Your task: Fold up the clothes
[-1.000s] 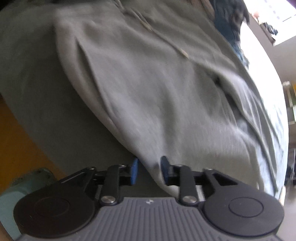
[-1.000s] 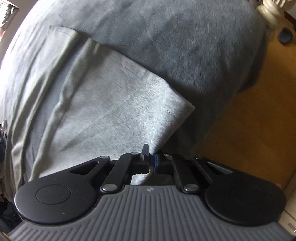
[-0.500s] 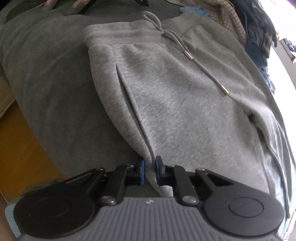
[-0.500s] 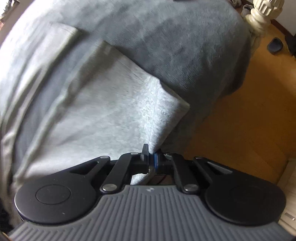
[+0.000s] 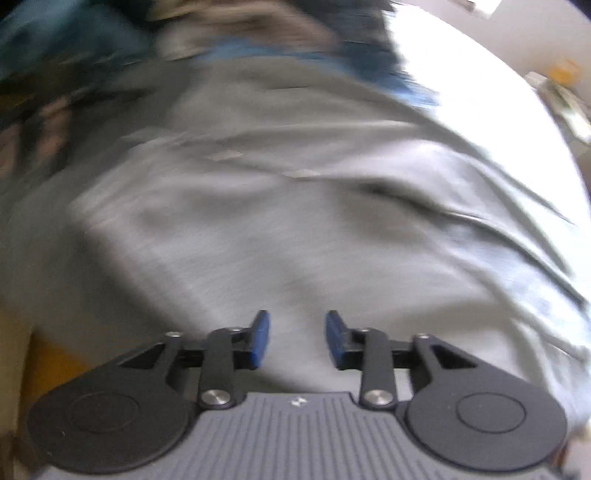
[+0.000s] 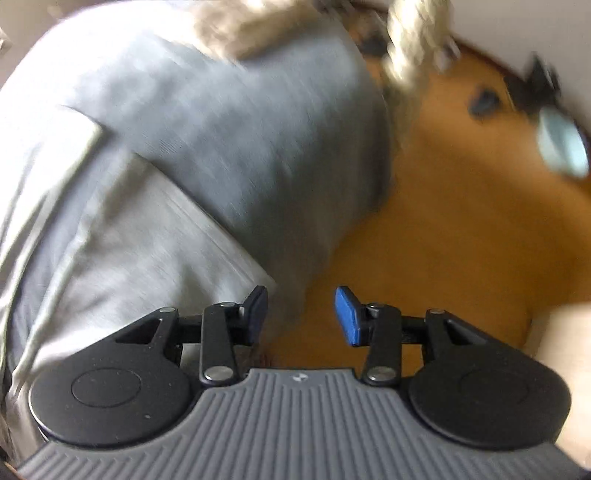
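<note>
Light grey sweatpants point(image 5: 280, 221) lie spread on a darker grey blanket; the left wrist view is blurred by motion. My left gripper point(image 5: 297, 339) is open and empty just above the near part of the pants. In the right wrist view the hem corner of a pant leg point(image 6: 159, 258) lies on the grey blanket point(image 6: 258, 140). My right gripper point(image 6: 301, 317) is open and empty, just right of that corner, over the blanket's edge and the floor.
A pile of other clothes point(image 5: 240, 33) lies beyond the pants. The orange wooden floor point(image 6: 461, 221) is to the right of the bed, with a pale turned bedpost point(image 6: 417, 40) and small dark items on the floor point(image 6: 484, 99).
Both grippers have opened and let go of the pants. Both have pulled back; the right one has swung right toward the floor.
</note>
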### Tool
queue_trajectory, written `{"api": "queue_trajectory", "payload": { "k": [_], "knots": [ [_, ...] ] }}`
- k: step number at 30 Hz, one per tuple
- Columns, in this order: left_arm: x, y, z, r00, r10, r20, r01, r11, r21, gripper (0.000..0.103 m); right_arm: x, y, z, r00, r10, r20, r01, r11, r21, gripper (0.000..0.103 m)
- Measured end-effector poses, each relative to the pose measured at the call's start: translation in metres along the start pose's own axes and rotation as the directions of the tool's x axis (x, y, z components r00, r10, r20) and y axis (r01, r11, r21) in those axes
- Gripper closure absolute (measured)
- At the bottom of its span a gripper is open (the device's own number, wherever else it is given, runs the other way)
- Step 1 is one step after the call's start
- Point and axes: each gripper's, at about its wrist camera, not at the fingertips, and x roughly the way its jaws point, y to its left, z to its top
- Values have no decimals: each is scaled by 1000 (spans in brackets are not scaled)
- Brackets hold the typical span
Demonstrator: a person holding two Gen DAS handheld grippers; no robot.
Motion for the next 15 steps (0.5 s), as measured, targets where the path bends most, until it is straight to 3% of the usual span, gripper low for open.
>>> {"api": "queue_trajectory", "payload": {
  "k": [4,7,10,15],
  "knots": [
    [34,-73,29,981,-191,-34,193,974,120,57,-2,50,34,993,106,52,-90,964,-251,58],
    [69,-124,35,971,-230,-68,238,958,162,57,18,89,62,979,197,49,-161,899,-407,49],
    [94,-163,26,972,-227,-67,236,954,186,57,63,115,90,970,241,2,-208,841,-500,43],
    [125,-207,2,990,-138,-40,143,966,214,60,122,131,125,952,294,-85,-288,765,-576,43]
  ]
}}
